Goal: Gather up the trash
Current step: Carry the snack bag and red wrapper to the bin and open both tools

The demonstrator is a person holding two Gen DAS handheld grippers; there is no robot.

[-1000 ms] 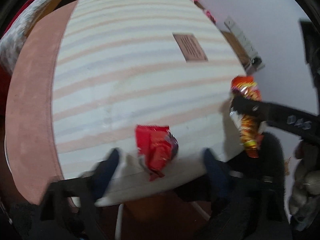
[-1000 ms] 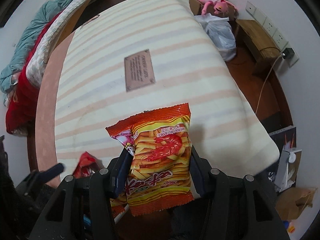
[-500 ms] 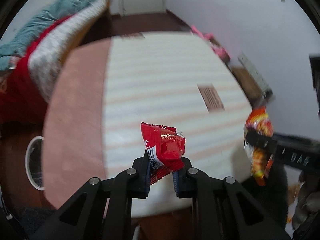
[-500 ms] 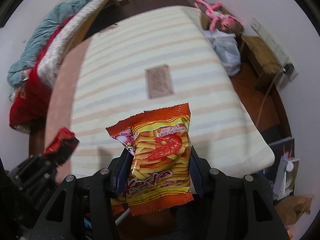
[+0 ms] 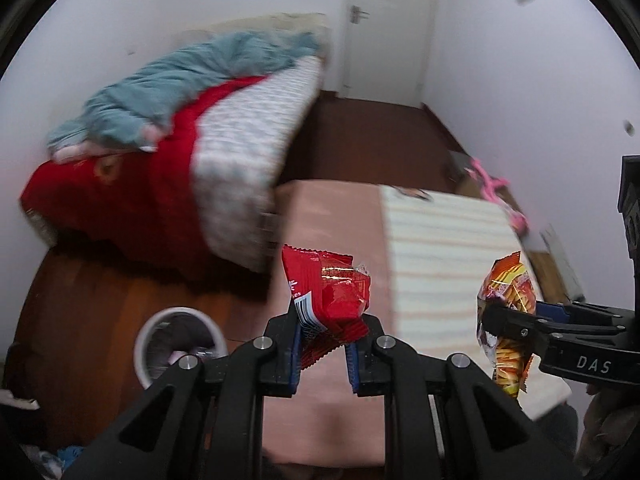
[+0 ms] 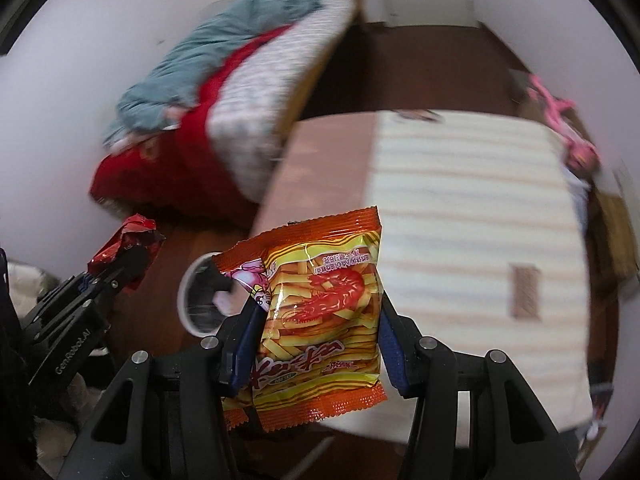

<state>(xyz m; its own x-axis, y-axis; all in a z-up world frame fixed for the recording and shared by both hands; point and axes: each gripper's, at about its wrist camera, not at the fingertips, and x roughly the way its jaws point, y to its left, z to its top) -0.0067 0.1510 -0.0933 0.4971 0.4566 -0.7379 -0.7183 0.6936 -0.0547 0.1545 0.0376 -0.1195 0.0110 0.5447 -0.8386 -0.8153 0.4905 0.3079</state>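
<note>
My left gripper is shut on a red snack wrapper and holds it in the air over the mattress edge. It also shows in the right wrist view at the left, with the red wrapper in its tips. My right gripper is shut on an orange shrimp-chip bag, which also shows in the left wrist view. A white waste bin stands on the wooden floor, below and left of both grippers; it also shows in the right wrist view.
A low striped mattress with a pink sheet edge lies ahead. A bed with red and teal blankets stands at the left. A pink plush toy lies by the right wall. A white door is at the back.
The left gripper closed on the red wrapper, lifted it off the mattress and swung left. Both views now tilt up and left, bringing the waste bin and bed into view.
</note>
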